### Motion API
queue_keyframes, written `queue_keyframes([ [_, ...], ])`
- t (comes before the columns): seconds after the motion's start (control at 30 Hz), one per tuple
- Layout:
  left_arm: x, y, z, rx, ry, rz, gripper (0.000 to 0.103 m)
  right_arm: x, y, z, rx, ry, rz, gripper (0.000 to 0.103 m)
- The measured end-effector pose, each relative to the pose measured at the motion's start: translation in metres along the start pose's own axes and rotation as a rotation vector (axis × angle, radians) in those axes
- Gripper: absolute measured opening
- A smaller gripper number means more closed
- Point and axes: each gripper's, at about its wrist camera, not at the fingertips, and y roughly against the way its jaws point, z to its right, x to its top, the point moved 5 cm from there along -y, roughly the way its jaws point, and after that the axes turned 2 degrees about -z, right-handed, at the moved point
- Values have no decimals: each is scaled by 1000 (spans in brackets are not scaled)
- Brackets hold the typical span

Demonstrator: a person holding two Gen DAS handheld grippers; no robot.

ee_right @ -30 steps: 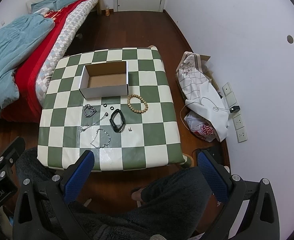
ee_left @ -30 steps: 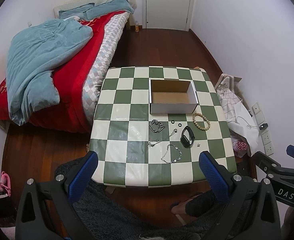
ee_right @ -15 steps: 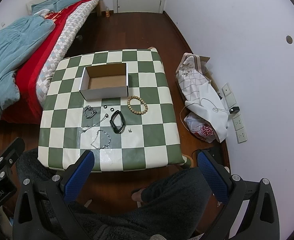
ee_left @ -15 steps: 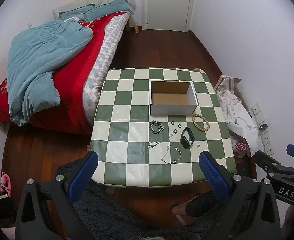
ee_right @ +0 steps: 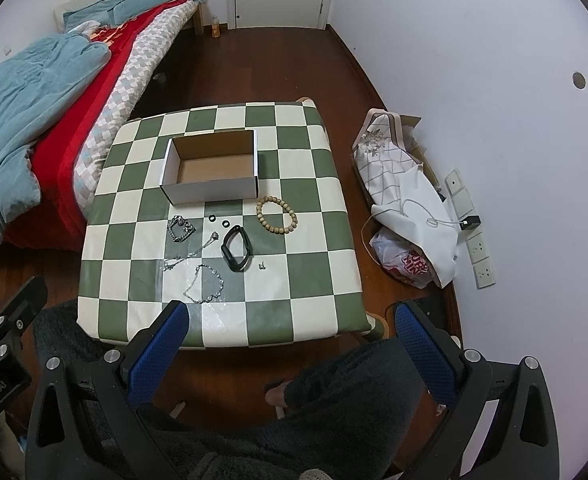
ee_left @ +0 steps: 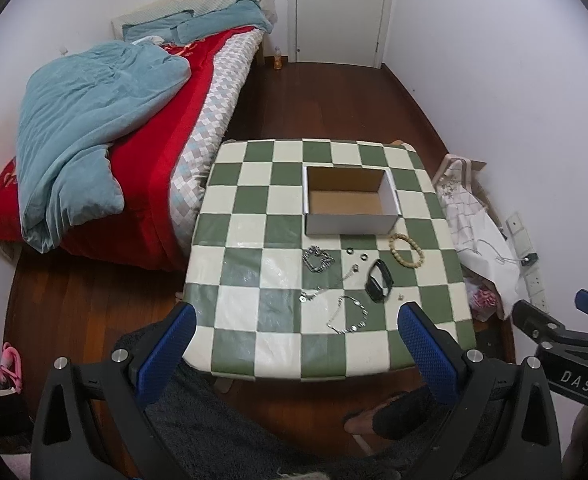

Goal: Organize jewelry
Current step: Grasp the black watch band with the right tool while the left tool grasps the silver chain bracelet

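Right wrist view showed the silver chain just beyond the right gripper, whose jaws stood wide apart, empty; it lay looped and glinting.

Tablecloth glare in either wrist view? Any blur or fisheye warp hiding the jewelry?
Left wrist view: sheen on the tablecloth left of the chains, jewelry still readable; silver necklace sharp. Right wrist view: glare patch around the silver necklace washes out its links slightly; beaded bracelet crisp. Both views: strong barrel distortion, dark vignette corners, no motion blur.
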Motion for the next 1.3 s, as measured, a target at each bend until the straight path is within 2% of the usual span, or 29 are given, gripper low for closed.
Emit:
queue_keyframes([
  [0.23,26,-48,-22,182,-1,68,103,23,-53,4,32,-42,-5,103],
  [0.4,22,-112,-30,280,-63,10,103,37,-121,-3,11,-18,-44,101],
  [0.53,10,-164,-27,303,-126,-48,103,40,-184,-13,36,-15,-115,81],
  [0.63,5,-201,-25,290,-150,-103,103,35,-231,-21,83,-40,-182,71],
  [0.77,11,-245,-19,259,-161,-148,103,32,-282,-34,125,-81,-243,63],
  [0.9,18,-278,-11,214,-160,-199,102,32,-316,-44,159,-109,-278,56],
  [1.0,22,-297,-5,167,-136,-239,102,29,-332,-52,174,-110,-306,42],
  [1.03,23,-302,-2,149,-128,-251,99,28,-336,-54,179,-106,-314,36],
  [1.1,21,-313,4,120,-120,-283,96,25,-342,-58,187,-94,-322,30],
  [1.13,21,-317,6,109,-118,-294,92,26,-341,-60,179,-83,-306,23],
  [1.3,15,-334,17,94,-117,-337,77,26,-345,-69,170,-54,-311,19],
])
